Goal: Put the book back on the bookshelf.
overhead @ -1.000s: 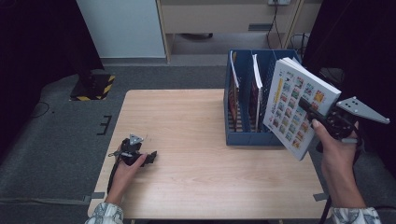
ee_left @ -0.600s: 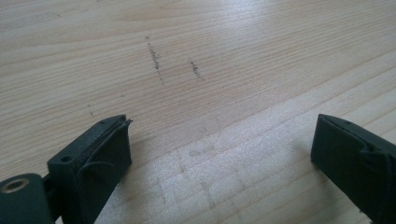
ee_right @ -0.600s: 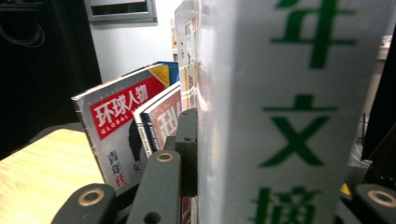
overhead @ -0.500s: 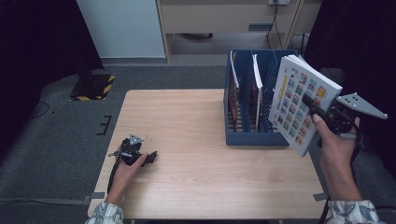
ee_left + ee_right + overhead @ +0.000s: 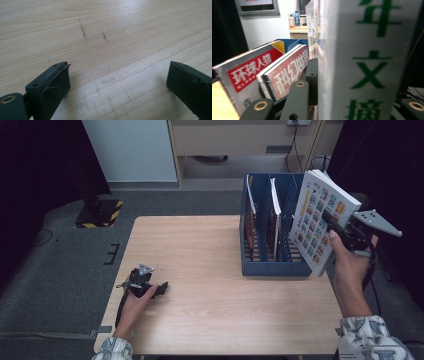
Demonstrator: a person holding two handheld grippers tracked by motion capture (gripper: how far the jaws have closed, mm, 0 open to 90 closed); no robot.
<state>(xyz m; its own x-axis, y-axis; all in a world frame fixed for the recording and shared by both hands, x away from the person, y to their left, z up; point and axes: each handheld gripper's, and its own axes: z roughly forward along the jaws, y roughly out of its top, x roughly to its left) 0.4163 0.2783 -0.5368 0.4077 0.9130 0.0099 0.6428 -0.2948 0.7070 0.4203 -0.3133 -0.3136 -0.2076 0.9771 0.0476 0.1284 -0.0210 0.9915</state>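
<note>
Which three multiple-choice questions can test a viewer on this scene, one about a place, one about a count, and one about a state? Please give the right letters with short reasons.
1. Where is the left gripper?
A. low over the wooden table
B. inside the rack
C. on the floor

2. How many magazines stand in the blue rack?
A. none
B. two
C. five

3. What is the state of the right gripper?
A. open, with nothing between its jaws
B. lying on the table
C. shut on the thick book

Answers:
1 A, the left gripper view has wood grain close under its open jaws.
2 B, two spines rise from the slots.
3 C, its jaws clamp the book's cover beside the rack.
</note>
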